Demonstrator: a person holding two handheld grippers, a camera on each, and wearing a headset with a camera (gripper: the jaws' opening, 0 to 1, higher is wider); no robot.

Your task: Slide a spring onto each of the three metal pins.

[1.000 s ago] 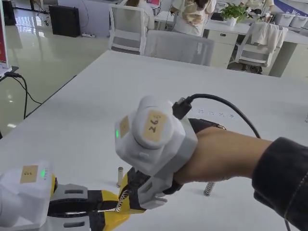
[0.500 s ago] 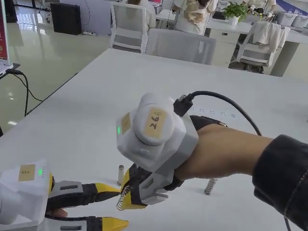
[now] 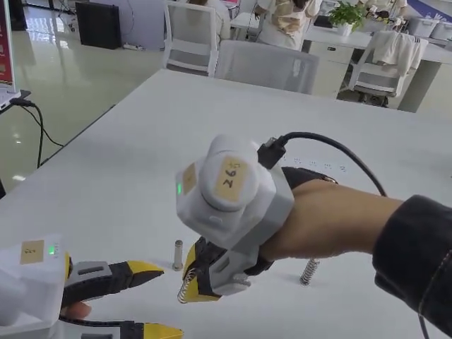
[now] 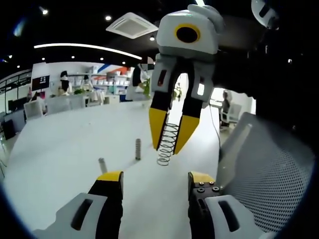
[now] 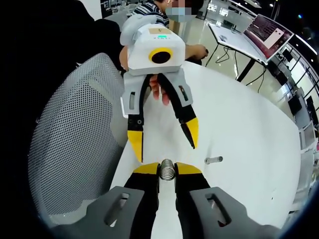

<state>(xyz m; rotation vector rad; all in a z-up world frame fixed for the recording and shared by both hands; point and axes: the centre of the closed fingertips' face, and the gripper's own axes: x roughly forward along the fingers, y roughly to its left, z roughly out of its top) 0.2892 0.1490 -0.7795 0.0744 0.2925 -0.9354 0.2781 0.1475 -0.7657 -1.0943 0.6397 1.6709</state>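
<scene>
The right gripper has its jaws closed on a spring, pinching the upper coils so the lower ones hang free below the yellow tips, just above the white table. The left gripper faces it with jaws wide apart and nothing in them. A bare upright pin stands just beside the held spring, with a second bare pin near it. Another spring stands on the table to the right, and I cannot tell whether it sits on a pin. To do this step well, the spring's open lower end should be centred over the nearer pin's top, with the coil axis in line with the pin — a tilted spring is likely to catch on the rim. It seems wise to lower gently and let go only once several coils have taken the pin.
</scene>
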